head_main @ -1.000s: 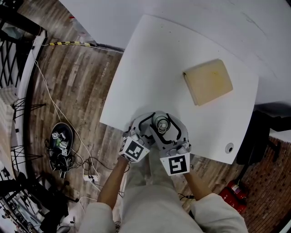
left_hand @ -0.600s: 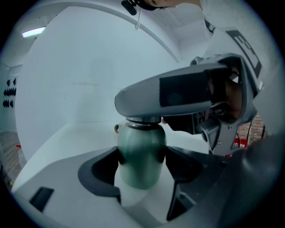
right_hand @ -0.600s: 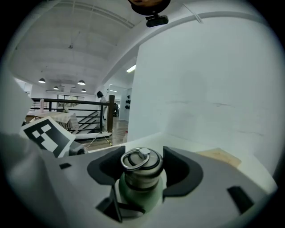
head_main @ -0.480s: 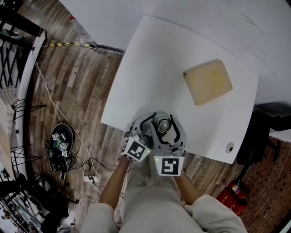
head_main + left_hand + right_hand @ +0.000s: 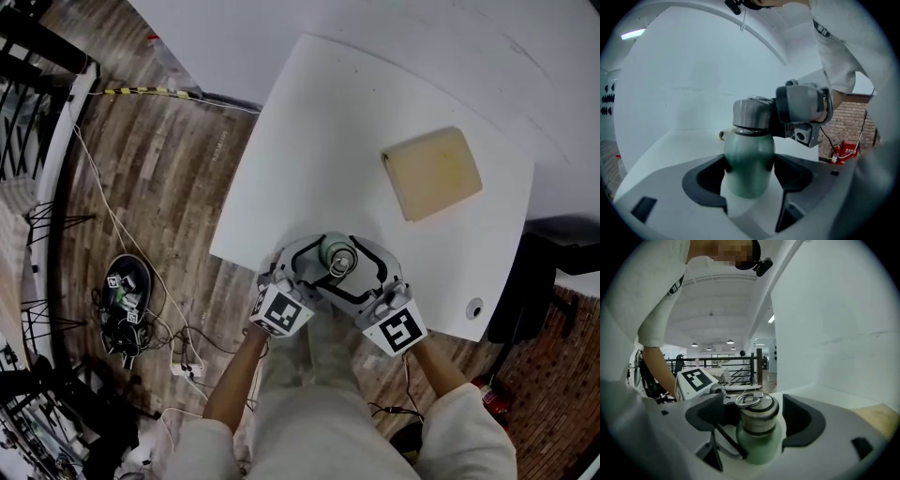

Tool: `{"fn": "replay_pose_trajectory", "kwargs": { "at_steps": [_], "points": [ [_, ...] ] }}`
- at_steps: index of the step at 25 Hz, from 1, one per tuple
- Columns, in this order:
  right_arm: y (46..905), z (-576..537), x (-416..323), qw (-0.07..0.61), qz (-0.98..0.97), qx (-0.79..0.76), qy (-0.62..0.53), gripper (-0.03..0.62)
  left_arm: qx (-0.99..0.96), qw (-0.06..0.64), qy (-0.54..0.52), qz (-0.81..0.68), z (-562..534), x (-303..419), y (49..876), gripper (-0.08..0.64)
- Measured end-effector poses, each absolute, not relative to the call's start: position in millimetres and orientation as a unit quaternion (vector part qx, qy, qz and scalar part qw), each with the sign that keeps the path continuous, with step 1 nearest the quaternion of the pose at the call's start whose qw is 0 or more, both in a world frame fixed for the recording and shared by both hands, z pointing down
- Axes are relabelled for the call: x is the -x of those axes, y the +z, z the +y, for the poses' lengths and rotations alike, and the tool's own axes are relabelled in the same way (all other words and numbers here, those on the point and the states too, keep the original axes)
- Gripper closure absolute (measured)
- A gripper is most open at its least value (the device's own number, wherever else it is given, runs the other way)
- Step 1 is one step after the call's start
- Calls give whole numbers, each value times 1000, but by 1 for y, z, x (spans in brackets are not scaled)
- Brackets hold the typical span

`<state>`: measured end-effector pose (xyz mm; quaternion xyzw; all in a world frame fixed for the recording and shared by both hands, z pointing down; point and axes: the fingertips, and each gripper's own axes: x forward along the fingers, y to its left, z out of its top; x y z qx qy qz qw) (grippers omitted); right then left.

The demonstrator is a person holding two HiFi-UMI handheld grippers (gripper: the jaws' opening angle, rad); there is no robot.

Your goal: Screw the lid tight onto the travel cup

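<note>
Left tongs (image 5: 750, 174) clamp the cup (image 5: 749, 157) by its body. Right tongs (image 5: 758, 418), jaws just opened wide, stand loose around the lid (image 5: 757, 409).

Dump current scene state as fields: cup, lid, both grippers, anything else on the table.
travel cup: green, upright, near the table front edge
lid: steel, seated on the cup's neck; tightness cannot be told
left gripper: shut on the cup body
right gripper: jaws have just been opening; they stand either side of the lid, not pressing it
other: tan pad lying flat, apart from the cup
</note>
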<state>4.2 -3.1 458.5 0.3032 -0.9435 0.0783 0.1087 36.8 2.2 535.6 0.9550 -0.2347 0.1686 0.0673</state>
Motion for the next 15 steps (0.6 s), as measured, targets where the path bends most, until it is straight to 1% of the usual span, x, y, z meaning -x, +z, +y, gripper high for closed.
{"fn": "replay_pose_trajectory", "kwargs": {
  "at_steps": [7, 11, 15],
  "points": [
    [460, -6, -4, 150, -975, -158, 47, 218, -956, 65, 170, -231, 1, -36, 536, 232],
    [461, -4, -2, 178, -980, -85, 27, 256, -956, 64, 172, -230, 2, -36, 536, 232],
    [462, 1, 5, 187, -982, -31, 17, 272, -956, 62, 172, -230, 1, -35, 538, 232]
  ]
}}
